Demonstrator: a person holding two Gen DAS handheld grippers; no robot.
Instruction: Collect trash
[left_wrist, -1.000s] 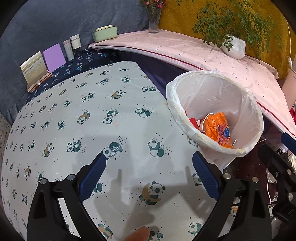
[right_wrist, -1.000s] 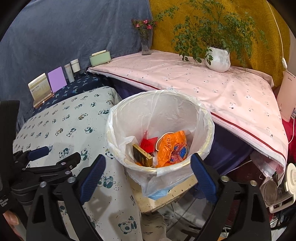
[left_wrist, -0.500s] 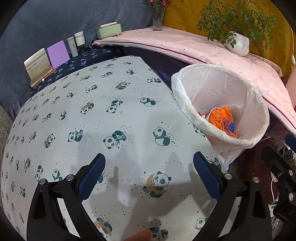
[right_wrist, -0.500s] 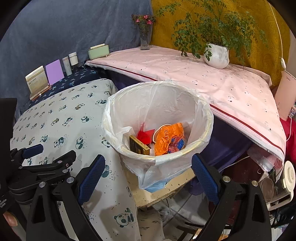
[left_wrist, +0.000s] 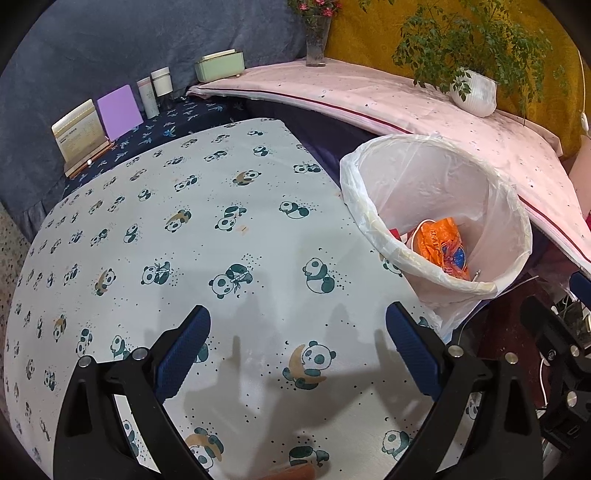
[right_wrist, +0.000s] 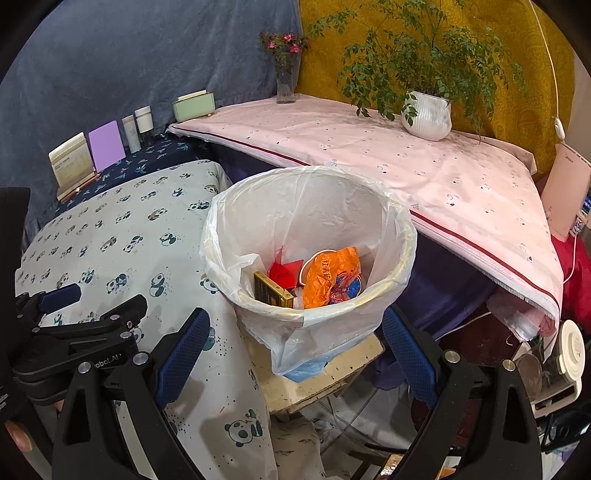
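An orange wrapper (right_wrist: 330, 277), a red scrap (right_wrist: 286, 271) and a gold box (right_wrist: 271, 291) lie in the lined trash bin (right_wrist: 400, 258) just beside the panda-print table (left_wrist: 184, 221). The right gripper (right_wrist: 295, 354) hangs before the bin and the left gripper (left_wrist: 297, 347) above the cloth, both spread wide with nothing between their fingers

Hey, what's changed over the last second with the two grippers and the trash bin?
Both grippers pulled back a little from the trash bin, so more of the panda tablecloth shows. The left gripper and right gripper stayed open and empty; nothing was taken or let go. The orange wrapper and gold box lie in the bin as before.
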